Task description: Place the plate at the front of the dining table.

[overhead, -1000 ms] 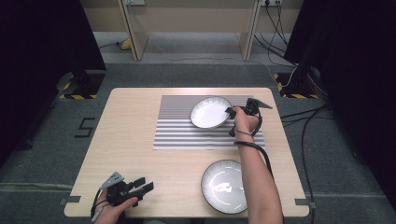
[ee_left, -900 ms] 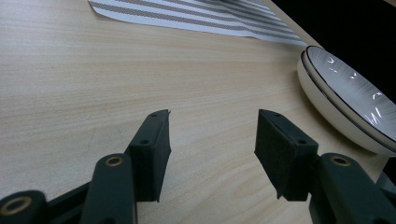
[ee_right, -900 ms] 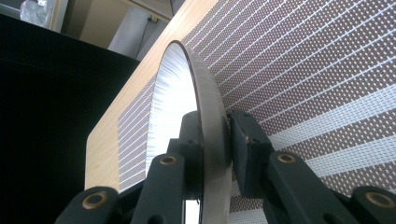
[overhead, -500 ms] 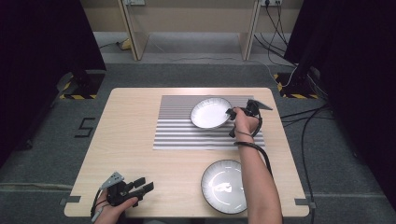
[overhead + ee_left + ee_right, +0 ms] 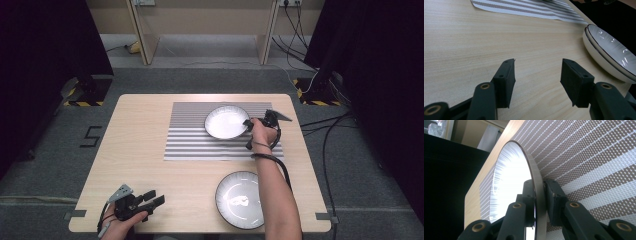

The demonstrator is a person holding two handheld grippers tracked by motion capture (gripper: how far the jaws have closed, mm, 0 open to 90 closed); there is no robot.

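Right tongs [image 5: 248, 123] clamped on rim of plate [image 5: 226, 121], on striped mat [image 5: 190, 142] upper centre of frame. No shift since a second ago: grip set, lift likely next. Left tongs [image 5: 156, 199] apart, idle, lower left of worktop [image 5: 140, 120].

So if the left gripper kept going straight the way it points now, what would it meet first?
Probably nothing soon. The left gripper, open, points along bare table; its line passes left of the near plate and heads toward the striped mat. Depth is hard to judge, so the plate's rim could be close.
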